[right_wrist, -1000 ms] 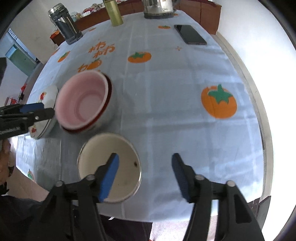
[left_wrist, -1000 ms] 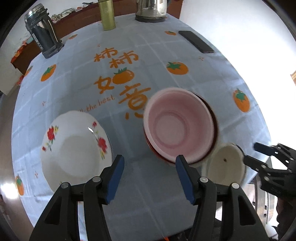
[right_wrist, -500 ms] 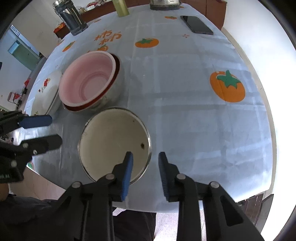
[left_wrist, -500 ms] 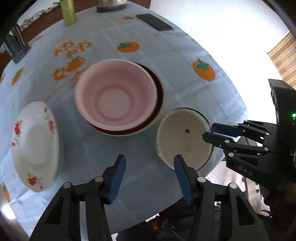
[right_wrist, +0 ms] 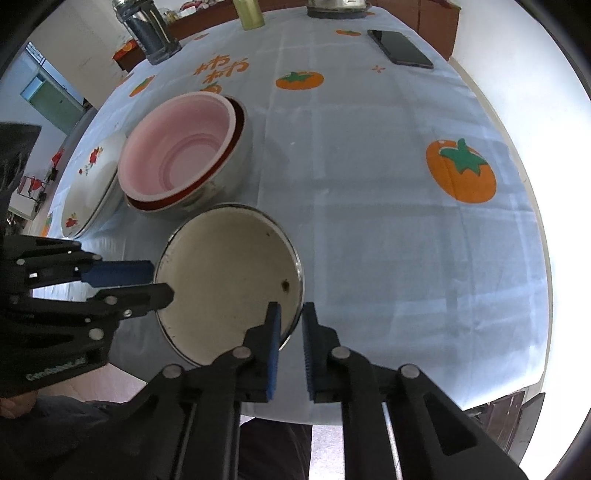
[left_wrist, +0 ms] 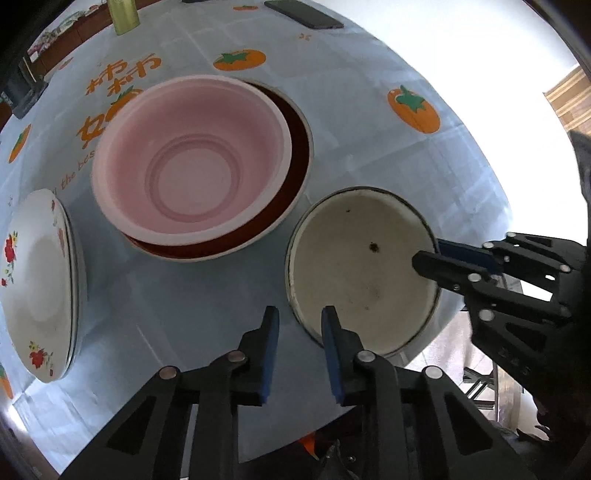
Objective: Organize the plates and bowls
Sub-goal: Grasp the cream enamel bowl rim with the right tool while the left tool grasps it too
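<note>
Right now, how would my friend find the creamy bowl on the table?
Find the blue tablecloth printed with orange fruit. At its near edge, beside the pink bowl, sits the cream bowl. It alone has a thin dark rim and a dark speck inside.

You are working at a round table (right_wrist: 369,184) draped in a pale blue checked tablecloth (left_wrist: 369,122) printed with orange persimmons and orange Chinese characters. Behind its far edge you can see a brown wooden sideboard (right_wrist: 436,18) against a white wall (right_wrist: 88,55), and to your left a green door (right_wrist: 51,99). Strong daylight washes out the white floor (right_wrist: 517,74) on your right.
</note>
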The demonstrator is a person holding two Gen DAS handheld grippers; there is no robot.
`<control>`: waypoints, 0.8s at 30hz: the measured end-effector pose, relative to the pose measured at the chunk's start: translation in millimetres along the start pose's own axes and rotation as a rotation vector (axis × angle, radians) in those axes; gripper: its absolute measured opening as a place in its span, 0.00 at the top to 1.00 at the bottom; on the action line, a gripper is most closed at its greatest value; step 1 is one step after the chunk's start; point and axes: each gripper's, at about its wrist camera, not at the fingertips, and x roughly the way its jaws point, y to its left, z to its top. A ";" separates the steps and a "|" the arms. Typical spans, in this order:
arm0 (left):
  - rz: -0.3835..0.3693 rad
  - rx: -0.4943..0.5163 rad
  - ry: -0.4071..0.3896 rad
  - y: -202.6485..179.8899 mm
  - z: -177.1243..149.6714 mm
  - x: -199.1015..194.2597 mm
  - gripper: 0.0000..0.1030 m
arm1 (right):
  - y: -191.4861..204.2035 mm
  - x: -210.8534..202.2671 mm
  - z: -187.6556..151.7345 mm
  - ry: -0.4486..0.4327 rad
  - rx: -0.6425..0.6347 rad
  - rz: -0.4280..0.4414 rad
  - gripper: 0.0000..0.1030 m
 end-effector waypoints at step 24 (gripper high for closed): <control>0.036 0.010 -0.146 16.4 -10.9 -81.5 0.84 | 36.8 -59.5 25.2 -0.089 -0.096 0.012 0.91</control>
